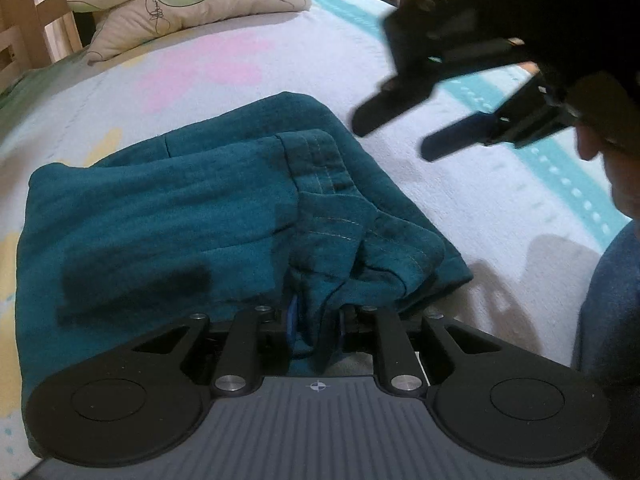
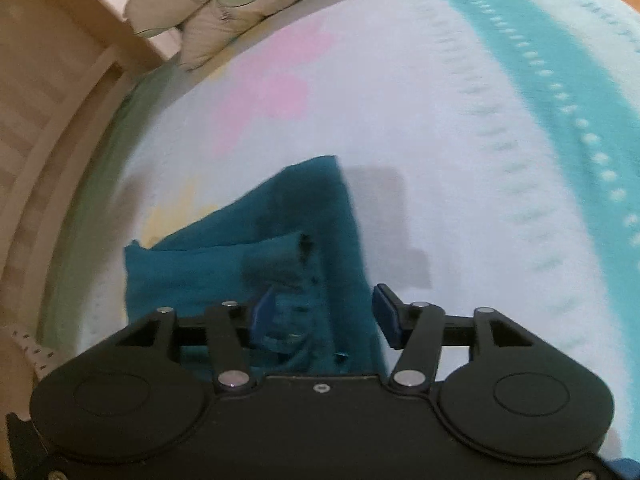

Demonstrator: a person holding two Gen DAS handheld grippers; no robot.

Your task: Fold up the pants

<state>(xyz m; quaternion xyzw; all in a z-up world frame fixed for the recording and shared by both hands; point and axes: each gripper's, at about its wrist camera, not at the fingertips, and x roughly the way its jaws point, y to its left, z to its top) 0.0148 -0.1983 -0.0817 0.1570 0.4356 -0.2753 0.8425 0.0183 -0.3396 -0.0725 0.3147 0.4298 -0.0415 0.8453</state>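
On the bed [image 1: 460,208], the teal pants [image 1: 168,216] lie folded into a thick bundle. The left tongs [image 1: 316,328] are clamped on a bunched near edge; the right tongs [image 2: 326,318] hang apart above the fabric, holding nothing. To finish well, I'd lay that pinched edge flat and square before letting go. 2 leaf-print pillows [image 1: 180,4] sit by the wooden headboard [image 2: 52,92].

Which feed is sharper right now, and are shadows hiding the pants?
Left wrist view: sharper, stitching on the teal pants readable; a dark shadow patch sits on the near fabric; the right gripper is slightly smeared. Right wrist view: motion-blurred throughout, bedspread dots streaked, strong fisheye bowing.
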